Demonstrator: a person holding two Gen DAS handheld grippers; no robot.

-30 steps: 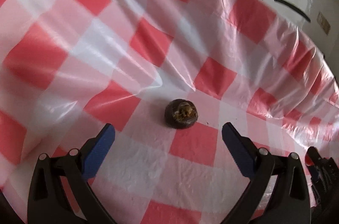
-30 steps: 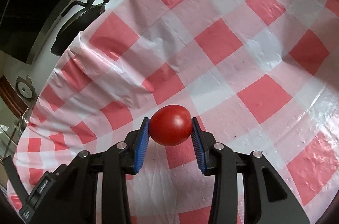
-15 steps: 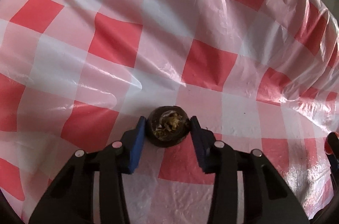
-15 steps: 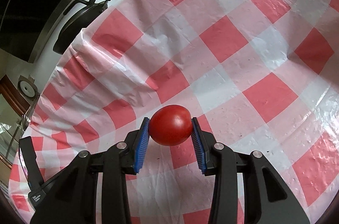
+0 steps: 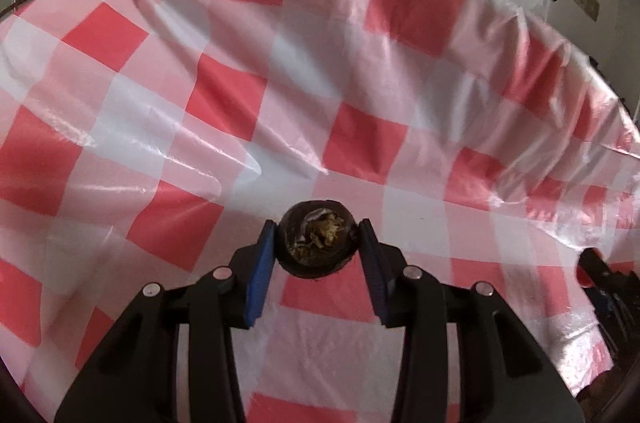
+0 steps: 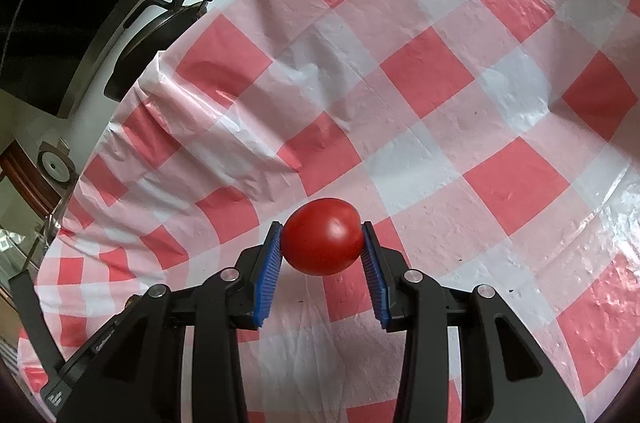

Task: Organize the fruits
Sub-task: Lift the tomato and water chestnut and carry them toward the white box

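Left claw (image 5: 318, 243): tilted down over the desk (image 5: 160, 103), has just clamped onto the dark mangosteen (image 5: 317, 241).
Right claw (image 6: 322, 241): tilted down, pinching the red tomato (image 6: 322, 235).

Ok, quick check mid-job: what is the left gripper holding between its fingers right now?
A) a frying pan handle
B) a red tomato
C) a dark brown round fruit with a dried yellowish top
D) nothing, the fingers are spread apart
C: in the left wrist view the left gripper has its blue fingers pressed on both sides of the dark brown fruit; the red tomato sits in the right gripper.
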